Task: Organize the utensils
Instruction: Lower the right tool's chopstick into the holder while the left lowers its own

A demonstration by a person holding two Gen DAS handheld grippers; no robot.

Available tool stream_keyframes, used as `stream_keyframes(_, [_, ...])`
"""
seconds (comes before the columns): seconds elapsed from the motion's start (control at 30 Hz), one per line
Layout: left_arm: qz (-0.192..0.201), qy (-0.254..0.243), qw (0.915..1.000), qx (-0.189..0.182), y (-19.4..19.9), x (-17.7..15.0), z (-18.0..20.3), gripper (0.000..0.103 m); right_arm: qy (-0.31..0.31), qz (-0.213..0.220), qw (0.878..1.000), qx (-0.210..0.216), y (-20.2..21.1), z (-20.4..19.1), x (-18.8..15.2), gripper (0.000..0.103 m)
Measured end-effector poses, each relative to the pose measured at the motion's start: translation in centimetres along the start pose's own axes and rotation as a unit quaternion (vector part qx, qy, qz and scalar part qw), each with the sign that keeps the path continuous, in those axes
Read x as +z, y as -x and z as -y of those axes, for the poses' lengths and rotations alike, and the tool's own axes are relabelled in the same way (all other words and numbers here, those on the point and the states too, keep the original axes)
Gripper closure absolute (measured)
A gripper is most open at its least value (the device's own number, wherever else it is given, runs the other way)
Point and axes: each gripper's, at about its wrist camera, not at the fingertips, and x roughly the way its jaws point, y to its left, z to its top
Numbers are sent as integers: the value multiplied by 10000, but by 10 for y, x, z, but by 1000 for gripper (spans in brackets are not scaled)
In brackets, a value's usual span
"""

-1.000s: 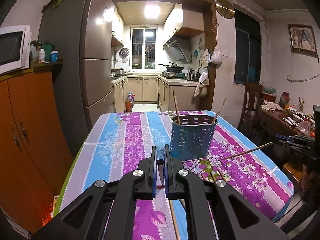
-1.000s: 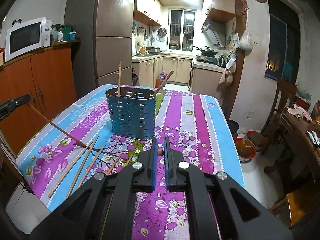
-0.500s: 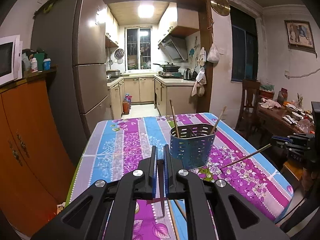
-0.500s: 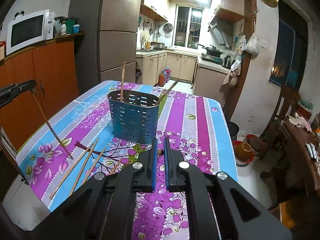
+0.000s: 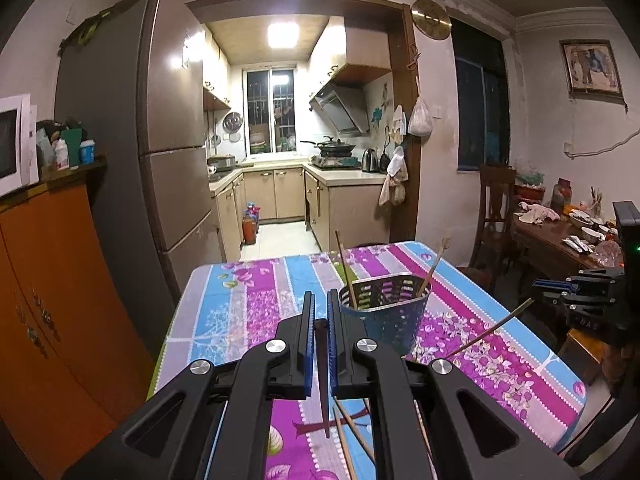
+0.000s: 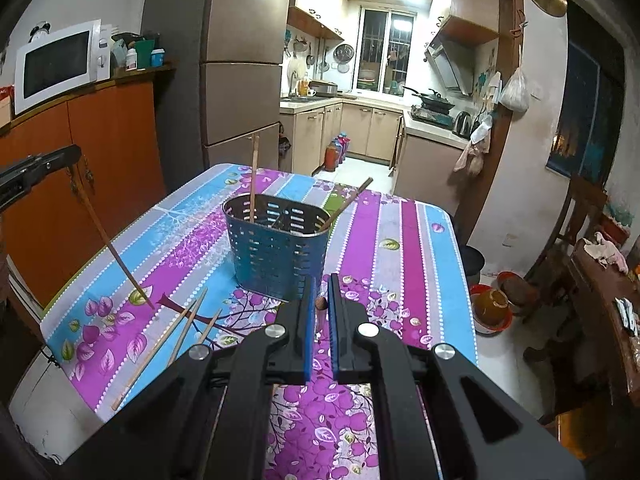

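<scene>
Both wrist views face kitchenward, sharing table (image 5: 248, 312), holder (image 6: 276, 248)

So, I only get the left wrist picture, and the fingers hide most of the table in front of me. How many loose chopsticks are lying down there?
Observer: The right wrist view shows three loose chopsticks lying close together on the tablecloth, near the holder.
Operator: And how does the stick I'm holding hang?
Observer: From the left fingers the left chopstick slants down, its tip low by those three. Whether it touches the cloth I can't tell.
Operator: Is the other hand's grip good?
Observer: The right fingers are shut on the right chopstick close to its end, and only that end shows between them.
</scene>
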Motion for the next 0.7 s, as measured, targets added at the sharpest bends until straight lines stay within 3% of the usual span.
stream_keyframes(0.3, [302,-158,9994,-55,4,32,8,96,164,186,9997,-66,16,-4,21,98])
stream_keyframes(0.7, [773,-390,9961,-154,3,92,28,96,299,839,9958,-193,55,1,79,99])
